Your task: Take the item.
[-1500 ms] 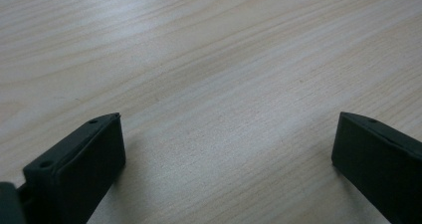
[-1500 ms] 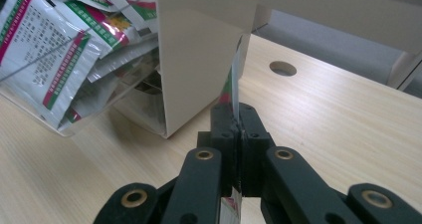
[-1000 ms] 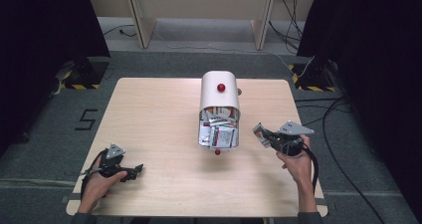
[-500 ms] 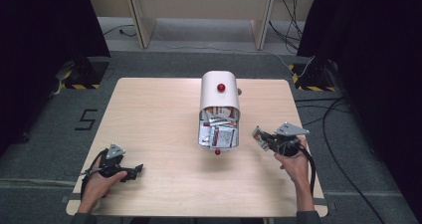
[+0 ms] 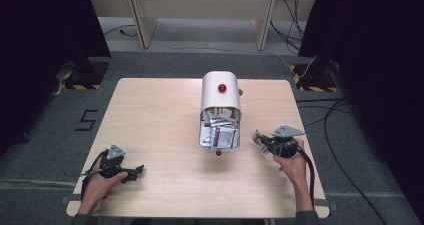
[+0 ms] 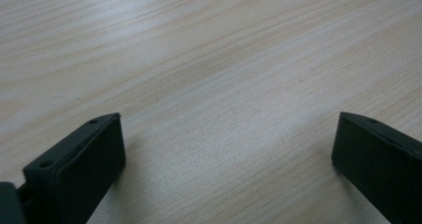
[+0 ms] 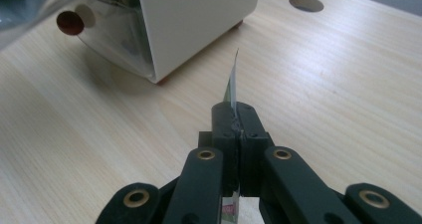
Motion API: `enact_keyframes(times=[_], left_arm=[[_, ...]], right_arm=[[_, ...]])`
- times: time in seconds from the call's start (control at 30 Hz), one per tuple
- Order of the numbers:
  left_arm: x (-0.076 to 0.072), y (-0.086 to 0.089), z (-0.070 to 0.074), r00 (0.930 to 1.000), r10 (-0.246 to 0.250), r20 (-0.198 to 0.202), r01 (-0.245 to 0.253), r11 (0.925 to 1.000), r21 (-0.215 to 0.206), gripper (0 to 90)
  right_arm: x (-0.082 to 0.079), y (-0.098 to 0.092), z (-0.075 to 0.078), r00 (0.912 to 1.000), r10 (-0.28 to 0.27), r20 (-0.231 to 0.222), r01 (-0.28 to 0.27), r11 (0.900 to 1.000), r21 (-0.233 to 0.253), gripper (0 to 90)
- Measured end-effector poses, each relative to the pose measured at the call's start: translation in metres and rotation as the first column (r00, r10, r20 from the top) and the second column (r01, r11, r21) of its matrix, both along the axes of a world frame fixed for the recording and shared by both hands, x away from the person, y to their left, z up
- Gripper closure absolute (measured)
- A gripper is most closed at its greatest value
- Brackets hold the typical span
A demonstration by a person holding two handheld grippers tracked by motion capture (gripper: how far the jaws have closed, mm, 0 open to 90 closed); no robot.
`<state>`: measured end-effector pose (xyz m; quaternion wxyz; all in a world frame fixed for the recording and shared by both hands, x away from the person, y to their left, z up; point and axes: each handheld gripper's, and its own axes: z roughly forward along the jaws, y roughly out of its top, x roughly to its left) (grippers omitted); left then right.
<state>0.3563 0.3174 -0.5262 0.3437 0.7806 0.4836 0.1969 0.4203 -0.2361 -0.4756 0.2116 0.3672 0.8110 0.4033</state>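
Beside the table, floor marking "5" (black).

Pale wooden counter: white round-topped metal box blocks centre, open end toward 6 o'clock; 9 and 3 o'clock sides bare.
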Motion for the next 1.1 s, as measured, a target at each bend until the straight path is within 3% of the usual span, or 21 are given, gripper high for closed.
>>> enact_keyframes(times=[0.33, 0.6, 1.1], left_arm=[[0.0, 0.0, 0.0, 1.0, 0.0, 0.0, 0.0, 1.0, 0.0, 0.0], [0.0, 0.0, 0.0, 1.0, 0.0, 0.0, 0.0, 1.0, 0.0, 0.0], [0.0, 0.0, 0.0, 1.0, 0.0, 0.0, 0.0, 1.0, 0.0, 0.0]], right_arm=[[0.003, -0.005, -0.008, 0.9995, -0.027, -0.015, 0.027, 1.0, -0.01, 86.2], [0.006, -0.008, -0.012, 0.9967, -0.078, -0.021, 0.077, 0.996, -0.051, 74.0], [0.008, -0.012, -0.015, 0.9904, -0.138, -0.014, 0.135, 0.984, -0.115, 63.6]])
